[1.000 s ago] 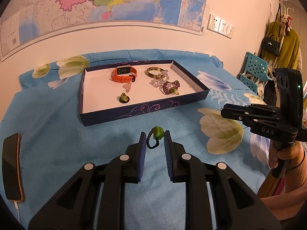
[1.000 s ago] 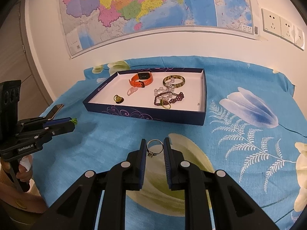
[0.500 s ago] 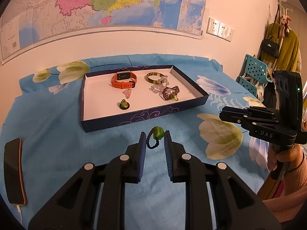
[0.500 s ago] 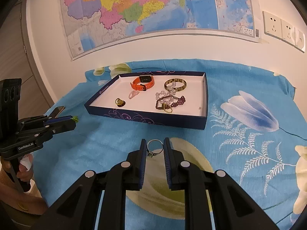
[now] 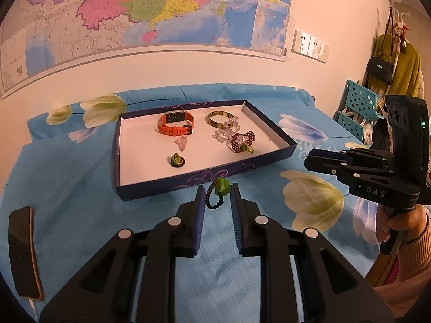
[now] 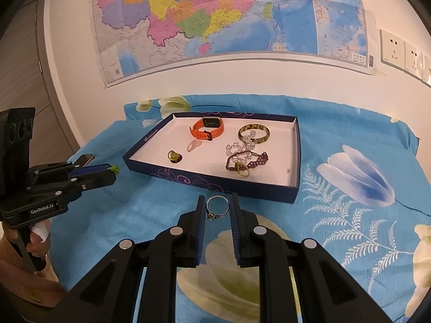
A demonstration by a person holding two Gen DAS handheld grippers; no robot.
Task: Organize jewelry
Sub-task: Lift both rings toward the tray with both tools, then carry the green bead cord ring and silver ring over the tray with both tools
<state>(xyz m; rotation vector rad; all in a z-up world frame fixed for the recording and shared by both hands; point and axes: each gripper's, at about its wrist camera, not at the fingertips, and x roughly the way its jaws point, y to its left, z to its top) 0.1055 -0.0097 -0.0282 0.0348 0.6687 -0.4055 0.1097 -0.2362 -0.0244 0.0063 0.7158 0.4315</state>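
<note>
My left gripper (image 5: 216, 195) is shut on a dark beaded ring with a green stone (image 5: 218, 192), held above the blue cloth just in front of the navy tray (image 5: 188, 184). My right gripper (image 6: 217, 206) is shut on a silver ring (image 6: 217, 207), held in front of the tray's near wall (image 6: 215, 184). The tray holds an orange watch (image 5: 175, 127), a gold bangle (image 5: 219, 119), a clear bead string (image 5: 226, 133), a purple bracelet (image 5: 242, 140), a clear pendant (image 5: 181, 143) and a green ring (image 5: 177, 160). Each gripper shows in the other's view: the right one (image 5: 309, 158), the left one (image 6: 113, 173).
A phone (image 5: 23, 253) lies on the cloth at the left edge. A blue-flowered cloth (image 6: 350, 188) covers the table. A wall map (image 6: 215, 13) hangs behind. A teal chair (image 5: 358, 110) and hanging clothes (image 5: 398, 64) stand at the far right.
Both grippers have pulled back and risen slightly, so the tray looks a little farther away. Each still holds its ring.
</note>
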